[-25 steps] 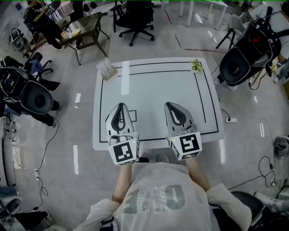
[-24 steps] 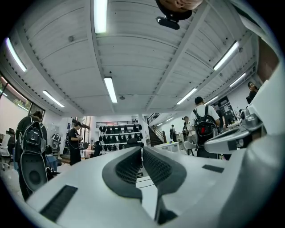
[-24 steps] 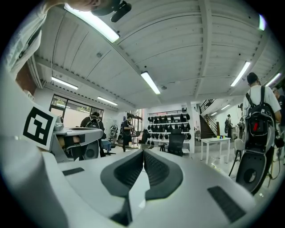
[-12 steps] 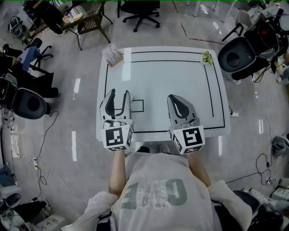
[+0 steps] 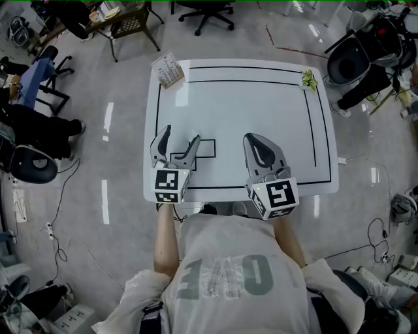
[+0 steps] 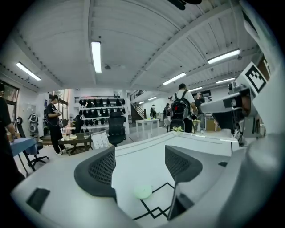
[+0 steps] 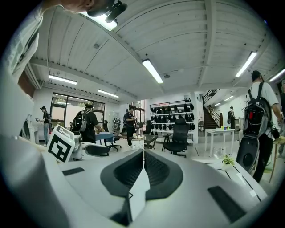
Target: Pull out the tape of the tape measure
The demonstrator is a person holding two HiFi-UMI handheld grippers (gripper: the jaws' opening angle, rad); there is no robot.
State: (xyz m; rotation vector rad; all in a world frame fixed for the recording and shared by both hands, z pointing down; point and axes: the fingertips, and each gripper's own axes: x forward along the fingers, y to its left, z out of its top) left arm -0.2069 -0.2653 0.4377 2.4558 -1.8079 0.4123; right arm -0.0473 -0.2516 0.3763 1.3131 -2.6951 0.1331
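Observation:
No tape measure shows in any view. My left gripper [image 5: 179, 139] hangs over the near left of the white table [image 5: 248, 111], above a small black-outlined rectangle [image 5: 204, 149]. Its jaws have just been opening and stand wide apart with nothing between them. In the left gripper view, the left gripper [image 6: 140, 165] frames bare tabletop with a pale green round spot [image 6: 143, 192] on it. My right gripper [image 5: 259, 141] is over the near right of the table, jaws pressed together and empty. In the right gripper view, the right gripper [image 7: 143, 156] shows its pads meeting along a thin line.
A printed card [image 5: 168, 68] stands at the table's far left corner and a small green plant [image 5: 308, 80] at the far right. Black border lines run round the tabletop. Office chairs [image 5: 210, 10], a dark side table [image 5: 127, 23], bags and people ring the table.
The left gripper's jaws went from shut to wide open while it slid left and towards the near edge of the table. The right gripper shifted a little and stayed shut.

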